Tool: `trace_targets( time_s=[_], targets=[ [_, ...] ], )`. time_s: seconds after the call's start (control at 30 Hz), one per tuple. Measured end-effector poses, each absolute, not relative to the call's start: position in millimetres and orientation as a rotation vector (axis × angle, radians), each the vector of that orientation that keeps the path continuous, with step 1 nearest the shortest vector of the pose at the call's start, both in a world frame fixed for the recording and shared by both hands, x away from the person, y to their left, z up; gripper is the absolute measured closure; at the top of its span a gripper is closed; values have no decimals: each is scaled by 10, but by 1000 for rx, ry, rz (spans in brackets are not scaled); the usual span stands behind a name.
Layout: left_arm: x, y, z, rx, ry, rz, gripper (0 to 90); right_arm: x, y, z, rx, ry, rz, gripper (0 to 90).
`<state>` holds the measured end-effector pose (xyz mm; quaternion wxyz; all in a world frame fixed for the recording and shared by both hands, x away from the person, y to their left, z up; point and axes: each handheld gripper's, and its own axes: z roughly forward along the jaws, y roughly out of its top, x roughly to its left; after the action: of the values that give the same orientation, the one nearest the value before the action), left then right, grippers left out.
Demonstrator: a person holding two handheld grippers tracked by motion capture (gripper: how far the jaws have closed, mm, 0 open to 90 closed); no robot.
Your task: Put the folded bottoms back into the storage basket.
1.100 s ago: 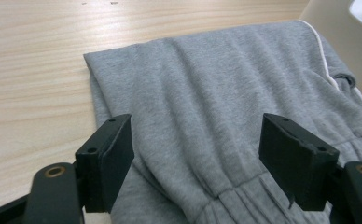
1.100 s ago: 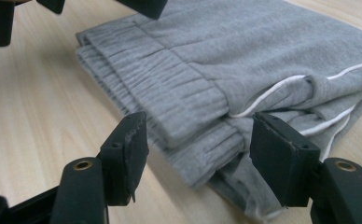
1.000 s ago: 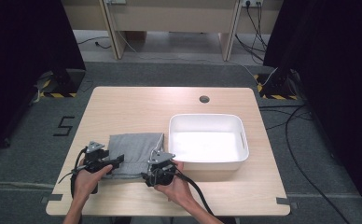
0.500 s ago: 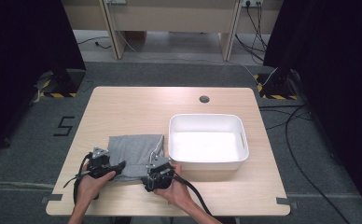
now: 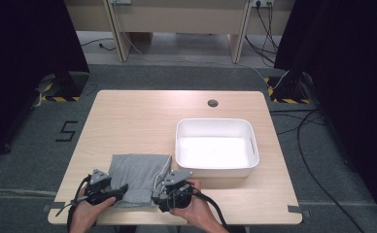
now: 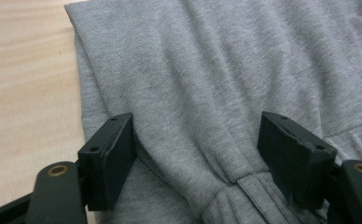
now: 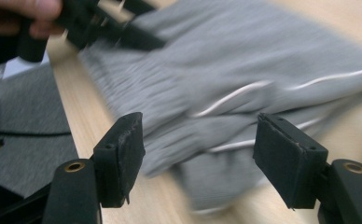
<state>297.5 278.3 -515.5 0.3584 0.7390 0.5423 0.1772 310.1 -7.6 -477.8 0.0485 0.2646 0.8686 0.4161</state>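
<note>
High view: a folded grey garment lies on the near left part of the worktop, just left of a white tub. The left gripper sits at the garment's near left corner and the right gripper at its near right corner, each in a hand coming in from the near edge. Against the frame a second ago, both grippers have drawn back toward the near edge, and the garment's near hem now lies closer to that edge.

Left gripper view: the jaws stand apart with the garment spread between them; gathered waistband fabric runs down the middle, and the pads do not press on it. Bare worktop shows at the left.

Right gripper view: the picture is blurred. The jaws are apart, having just closed a little, above the garment's corner, where white drawcords cross; nothing is clamped. The left gripper reaches onto the garment's far side.
</note>
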Motion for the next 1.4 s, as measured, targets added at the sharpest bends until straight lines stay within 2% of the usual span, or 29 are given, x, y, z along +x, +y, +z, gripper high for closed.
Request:
trace_targets(
  time_s=[0.1, 0.4, 0.67, 0.9, 1.13, 1.27, 1.4],
  targets=[
    [2901, 2785, -5148, 1914, 1395, 441, 265, 3095, -152, -4724, 844, 2614, 1269, 334],
    [2731, 2789, -5087, 1894, 1402, 342, 256, 3149, -151, -4904, 1024, 2589, 1243, 289],
    [2876, 2914, -4993, 1892, 1434, 398, 220, 3186, -102, -4994, 1056, 2562, 1202, 271],
    [3024, 2917, -5096, 1937, 1470, 339, 179, 3257, -63, -5000, 1074, 2535, 1219, 258],
    [3012, 2835, -5091, 2011, 1439, 377, 188, 3290, -4, -5047, 1084, 2543, 1165, 223],
    [2973, 2802, -5088, 2031, 1420, 396, 228, 3253, -5, -5150, 1084, 2531, 1131, 214],
    [2948, 2773, -5076, 2041, 1396, 392, 329, 3213, 18, -5159, 1044, 2532, 1130, 241]
  ],
)
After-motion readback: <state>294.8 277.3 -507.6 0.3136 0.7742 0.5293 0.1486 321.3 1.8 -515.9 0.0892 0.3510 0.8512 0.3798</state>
